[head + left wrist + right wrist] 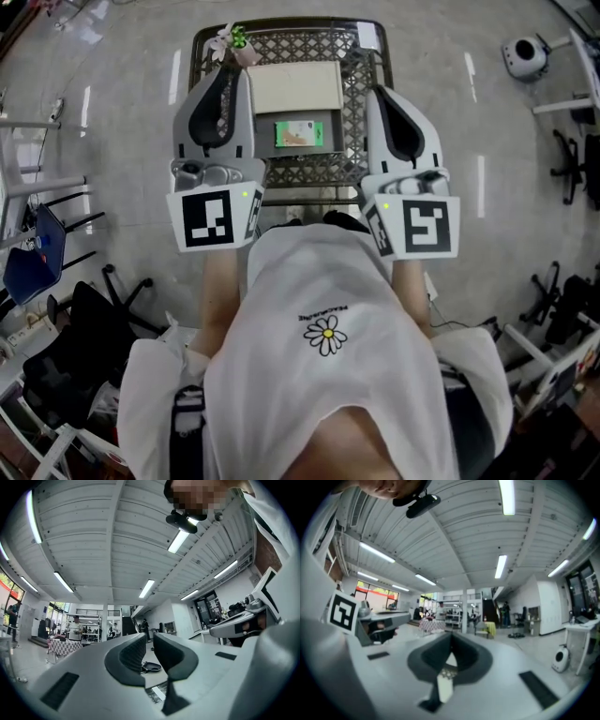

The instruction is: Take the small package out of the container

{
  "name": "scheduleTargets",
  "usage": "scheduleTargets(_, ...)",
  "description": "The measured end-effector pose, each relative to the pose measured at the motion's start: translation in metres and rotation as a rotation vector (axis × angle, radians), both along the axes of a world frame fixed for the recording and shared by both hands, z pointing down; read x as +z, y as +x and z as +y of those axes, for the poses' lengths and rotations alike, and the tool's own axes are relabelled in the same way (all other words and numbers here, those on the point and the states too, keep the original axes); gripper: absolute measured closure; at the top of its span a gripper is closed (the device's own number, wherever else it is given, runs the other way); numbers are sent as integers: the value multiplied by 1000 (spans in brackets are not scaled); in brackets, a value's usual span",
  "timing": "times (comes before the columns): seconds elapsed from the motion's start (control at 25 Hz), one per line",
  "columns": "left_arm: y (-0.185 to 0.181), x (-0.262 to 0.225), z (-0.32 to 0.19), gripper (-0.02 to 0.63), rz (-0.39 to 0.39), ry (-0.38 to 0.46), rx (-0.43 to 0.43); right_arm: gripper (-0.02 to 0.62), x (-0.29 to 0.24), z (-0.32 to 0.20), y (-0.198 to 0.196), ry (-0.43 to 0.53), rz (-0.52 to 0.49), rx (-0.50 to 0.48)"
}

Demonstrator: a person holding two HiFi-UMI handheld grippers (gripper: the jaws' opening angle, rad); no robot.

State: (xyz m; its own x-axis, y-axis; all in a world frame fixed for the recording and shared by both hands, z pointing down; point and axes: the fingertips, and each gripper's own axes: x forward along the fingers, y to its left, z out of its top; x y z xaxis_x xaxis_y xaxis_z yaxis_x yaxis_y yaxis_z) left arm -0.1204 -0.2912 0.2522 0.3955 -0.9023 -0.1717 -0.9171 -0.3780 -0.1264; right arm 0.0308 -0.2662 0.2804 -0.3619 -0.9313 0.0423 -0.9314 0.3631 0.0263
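Head view is showing a person in a white T-shirt [319, 300] reaching both arms straight forward, the left gripper [225, 77] and the right gripper [382, 94] pointing away from the body and roughly level, side by side and well apart. Each one is carrying a cube with black-and-white square markers at its rear, and each has a smooth grey shell with dark, ribbed jaw pads. Between them the container [361, 112], a rectangular metal basket with diamond-lattice walls and a dark rim, is standing on the glossy pale floor [122, 112]. The left gripper is lying over the container's left edge in this view, the right gripper over its right edge. The small package [300, 134], flat, rectangular and green, is resting inside near the middle of the container's near edge, just beside a larger flat cream box [293, 87] filling the far half. Left gripper view is showing the left gripper [150, 641] with its jaws standing a narrow slit apart, nothing between them. Right gripper view is showing the right gripper [451, 637] with its jaws pressed together at the tips, pinching nothing.
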Motion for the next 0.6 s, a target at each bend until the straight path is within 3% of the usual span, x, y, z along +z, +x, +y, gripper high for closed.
scheduleTargets(0.12,17,5,-7,483,-61,-27,105,565,4,-3,7,-11,1,8)
scheduleTargets(0.28,44,28,-14,426,-236,-78,268,565,11,-5,14,-26,3,24)
scheduleTargets(0.6,87,112,-7,301,-503,-203,576,565,33,-7,24,-78,28,61)
